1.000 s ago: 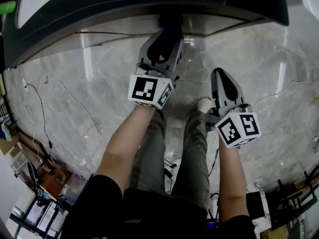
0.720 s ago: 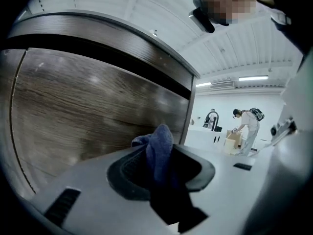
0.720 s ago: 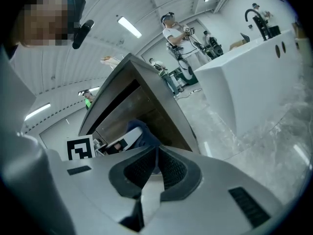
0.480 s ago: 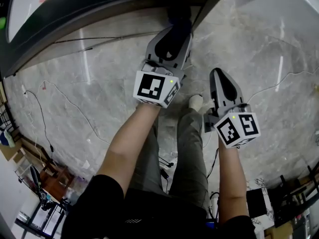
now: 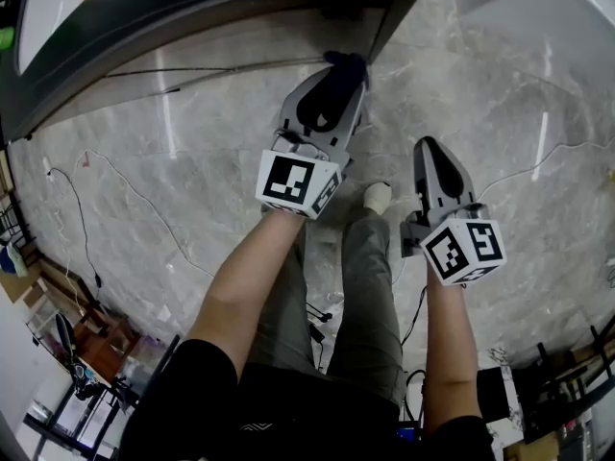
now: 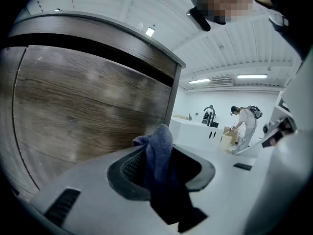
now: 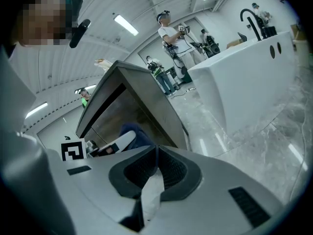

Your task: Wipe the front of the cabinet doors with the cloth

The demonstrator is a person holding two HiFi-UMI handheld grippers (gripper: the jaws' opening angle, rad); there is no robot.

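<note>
The left gripper (image 6: 164, 169) clamps a dark blue towelling cloth (image 6: 159, 143) beside the brown wood-grain cabinet door (image 6: 88, 102); whether they touch is unclear. The right gripper (image 7: 157, 161) is clenched, empty.

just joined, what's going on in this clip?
A person stands at a wood-fronted cabinet door with a hand-held gripper in each hand. The left hand-held gripper is shut on a dark blue cloth, held near the door's right edge; contact isn't clear. The right hand-held gripper is shut and empty, hanging back over the floor.
</note>
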